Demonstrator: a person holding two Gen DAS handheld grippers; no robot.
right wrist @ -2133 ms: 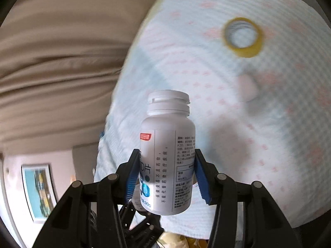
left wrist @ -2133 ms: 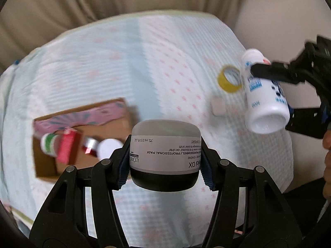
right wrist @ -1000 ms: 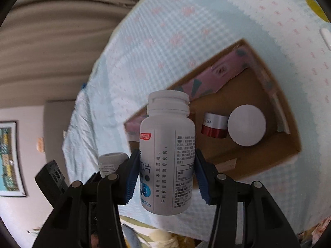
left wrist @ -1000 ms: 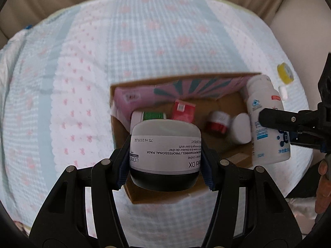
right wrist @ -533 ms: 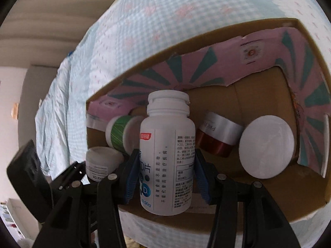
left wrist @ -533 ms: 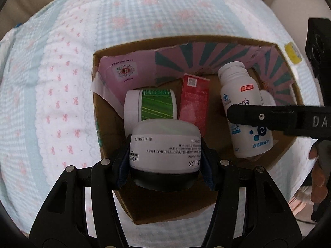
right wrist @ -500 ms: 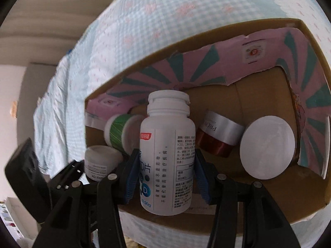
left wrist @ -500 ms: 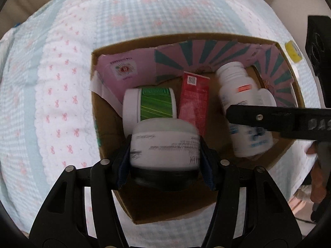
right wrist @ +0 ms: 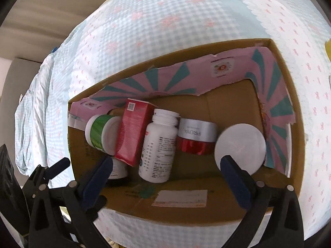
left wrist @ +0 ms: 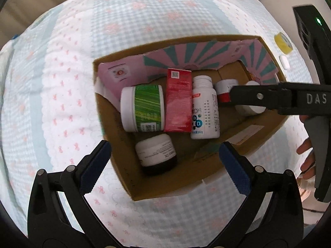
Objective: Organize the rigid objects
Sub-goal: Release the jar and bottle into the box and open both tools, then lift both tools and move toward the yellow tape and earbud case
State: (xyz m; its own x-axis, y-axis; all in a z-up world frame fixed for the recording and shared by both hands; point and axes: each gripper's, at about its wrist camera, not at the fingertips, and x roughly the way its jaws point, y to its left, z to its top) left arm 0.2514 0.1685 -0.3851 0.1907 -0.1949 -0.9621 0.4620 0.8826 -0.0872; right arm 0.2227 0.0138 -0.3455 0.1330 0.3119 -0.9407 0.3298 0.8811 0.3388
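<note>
Hovering over the cardboard box (left wrist: 209, 173) at frame centre, left tool (left wrist: 165, 161) and right tool (right wrist: 165, 177) both spread wide, gripping nothing. Lying inside: cream jar (left wrist: 156, 155) low centre, white bottle (left wrist: 204, 111) beside the red carton (left wrist: 179, 101) and green tub (left wrist: 142, 107). Possibly risking a snag on the box wall while lifting out, or knocking the bottle. Still waiting on the bed at upper right: yellow tape roll (left wrist: 283, 45).

right tool (right wrist: 165, 165) spread wide | white bottle (right wrist: 159, 146) lying in box (right wrist: 289, 95) (beside red carton (right wrist: 134, 134))
</note>
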